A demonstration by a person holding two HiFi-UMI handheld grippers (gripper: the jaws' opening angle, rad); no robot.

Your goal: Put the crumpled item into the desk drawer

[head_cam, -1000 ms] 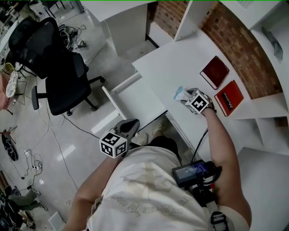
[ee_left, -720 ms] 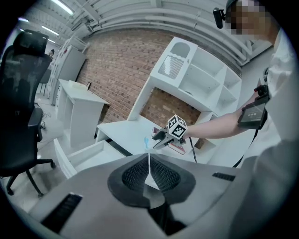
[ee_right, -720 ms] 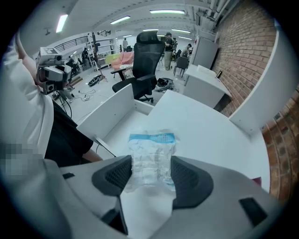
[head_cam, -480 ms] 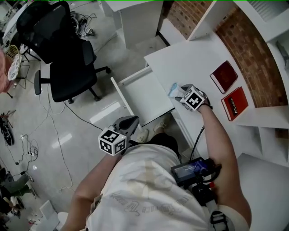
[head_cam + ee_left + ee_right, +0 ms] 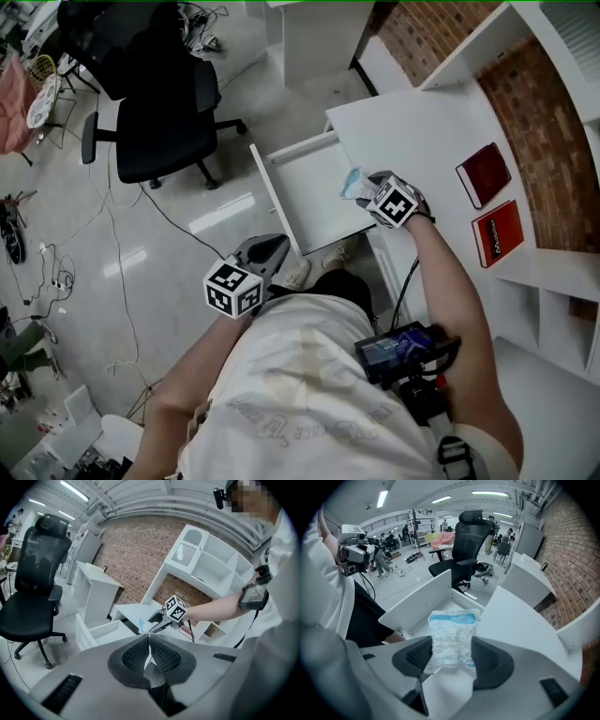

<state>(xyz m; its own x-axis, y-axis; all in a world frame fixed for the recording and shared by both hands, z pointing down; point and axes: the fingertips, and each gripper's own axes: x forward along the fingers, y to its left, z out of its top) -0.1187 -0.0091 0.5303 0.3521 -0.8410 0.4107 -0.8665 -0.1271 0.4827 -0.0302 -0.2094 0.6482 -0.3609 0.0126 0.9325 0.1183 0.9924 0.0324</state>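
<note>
The crumpled item is a clear plastic bag with a blue strip at its top. My right gripper is shut on it and hangs over the right side of the open white desk drawer. In the right gripper view the bag stands upright between the pads, with the drawer below and ahead. My left gripper is shut and holds nothing, low by the person's body and short of the drawer. The left gripper view shows its pads meeting, and beyond them the right gripper with the bag.
Two red books lie on the white desk by the brick wall. A black office chair stands on the floor left of the drawer. Cables trail across the floor. White shelves rise at the right.
The right gripper has carried the bag left off the desk top to above the open drawer. The left gripper has shifted a little.
</note>
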